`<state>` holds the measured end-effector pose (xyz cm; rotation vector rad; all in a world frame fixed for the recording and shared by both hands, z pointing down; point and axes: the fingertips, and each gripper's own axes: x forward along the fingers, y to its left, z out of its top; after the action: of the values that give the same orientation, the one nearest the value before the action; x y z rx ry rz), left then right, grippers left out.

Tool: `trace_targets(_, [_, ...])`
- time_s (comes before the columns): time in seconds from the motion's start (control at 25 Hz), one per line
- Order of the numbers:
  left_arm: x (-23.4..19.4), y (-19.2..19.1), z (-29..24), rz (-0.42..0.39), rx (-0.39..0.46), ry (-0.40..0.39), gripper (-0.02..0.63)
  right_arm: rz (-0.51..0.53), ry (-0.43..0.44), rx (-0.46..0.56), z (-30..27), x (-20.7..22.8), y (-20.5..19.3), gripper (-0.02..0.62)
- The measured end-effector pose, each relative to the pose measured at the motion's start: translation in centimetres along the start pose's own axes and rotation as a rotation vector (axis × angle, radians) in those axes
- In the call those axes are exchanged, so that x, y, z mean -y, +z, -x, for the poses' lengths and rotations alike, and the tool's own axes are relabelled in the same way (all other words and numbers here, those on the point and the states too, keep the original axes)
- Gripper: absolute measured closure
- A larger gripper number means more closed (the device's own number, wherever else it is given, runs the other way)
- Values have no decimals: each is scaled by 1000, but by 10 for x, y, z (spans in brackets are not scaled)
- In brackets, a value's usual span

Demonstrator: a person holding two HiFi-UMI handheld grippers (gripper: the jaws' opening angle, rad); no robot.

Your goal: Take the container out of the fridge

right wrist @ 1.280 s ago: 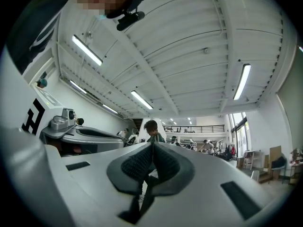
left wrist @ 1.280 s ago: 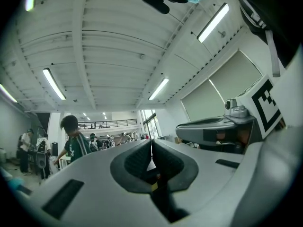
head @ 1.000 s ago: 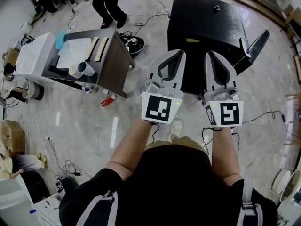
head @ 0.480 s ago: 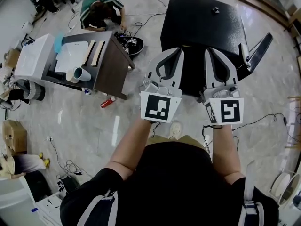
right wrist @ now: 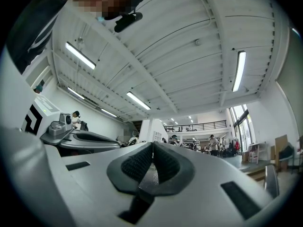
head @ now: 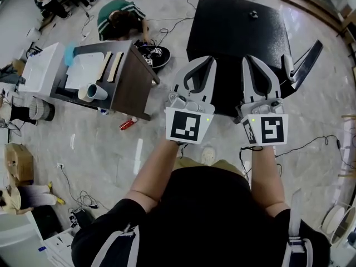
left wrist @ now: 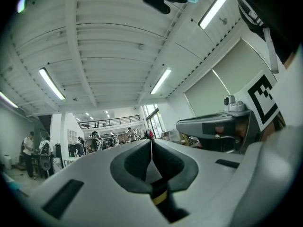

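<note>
A black fridge (head: 239, 26) stands on the floor ahead of me, seen from above, with a dark door panel (head: 305, 57) swung out at its right side. No container shows in any view. My left gripper (head: 207, 61) and right gripper (head: 250, 60) are held side by side over the fridge's near edge, both pointing forward. In the left gripper view the left gripper (left wrist: 151, 141) has its jaws together with nothing between them. The right gripper (right wrist: 152, 144) in its own view is also shut and empty. Both gripper views look out over the hall and ceiling.
A brown table (head: 130, 79) at the left carries white trays and a paper roll (head: 92, 92). A person (head: 119, 18) crouches behind it. Cables run over the marble floor, a red can (head: 127, 123) lies near the table leg, and a cardboard box (head: 16, 163) sits far left.
Both grippers have moved forward together toward the fridge, still shut. The person behind the table, standing a second ago, has crouched down.
</note>
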<state>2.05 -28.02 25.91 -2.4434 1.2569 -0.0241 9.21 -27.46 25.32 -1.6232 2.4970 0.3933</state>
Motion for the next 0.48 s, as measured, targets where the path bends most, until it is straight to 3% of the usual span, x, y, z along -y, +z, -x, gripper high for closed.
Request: trace_targets(0.48, [-10, 1, 9, -21, 1, -22, 581, 8, -27, 16, -4, -8, 7, 558])
